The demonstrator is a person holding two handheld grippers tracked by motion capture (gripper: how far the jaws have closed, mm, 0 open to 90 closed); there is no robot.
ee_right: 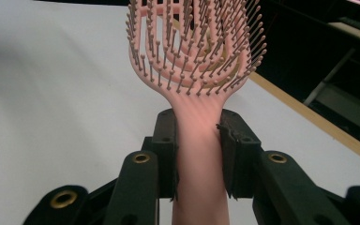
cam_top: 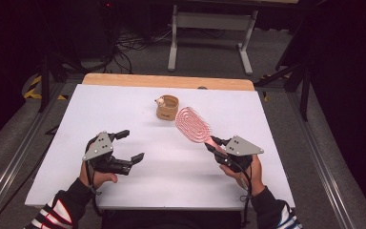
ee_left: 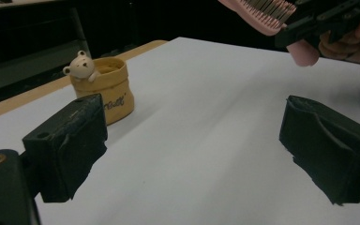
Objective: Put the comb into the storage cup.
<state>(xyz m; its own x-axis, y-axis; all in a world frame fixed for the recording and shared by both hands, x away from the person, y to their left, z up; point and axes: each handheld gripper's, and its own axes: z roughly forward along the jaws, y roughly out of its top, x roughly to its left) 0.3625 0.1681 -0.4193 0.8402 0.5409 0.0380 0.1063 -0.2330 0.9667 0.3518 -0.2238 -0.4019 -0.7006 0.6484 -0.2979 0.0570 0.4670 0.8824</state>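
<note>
In my right gripper view, the right tool (ee_right: 198,154) pinches the pink hairbrush (ee_right: 197,79) by its handle, showing bristles the high view blurs. From above, the brush sits right of centre over the white worktop (cam_top: 138,109). My left tool (cam_top: 126,145) stands spread, empty; beyond, the tan cup (cam_top: 167,107).

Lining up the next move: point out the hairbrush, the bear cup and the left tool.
hairbrush (cam_top: 193,125), high view, middle of the bristle head
bear cup (cam_top: 167,109), high view, front wall
left tool (cam_top: 133,145), high view, between its open jaw tips
</note>
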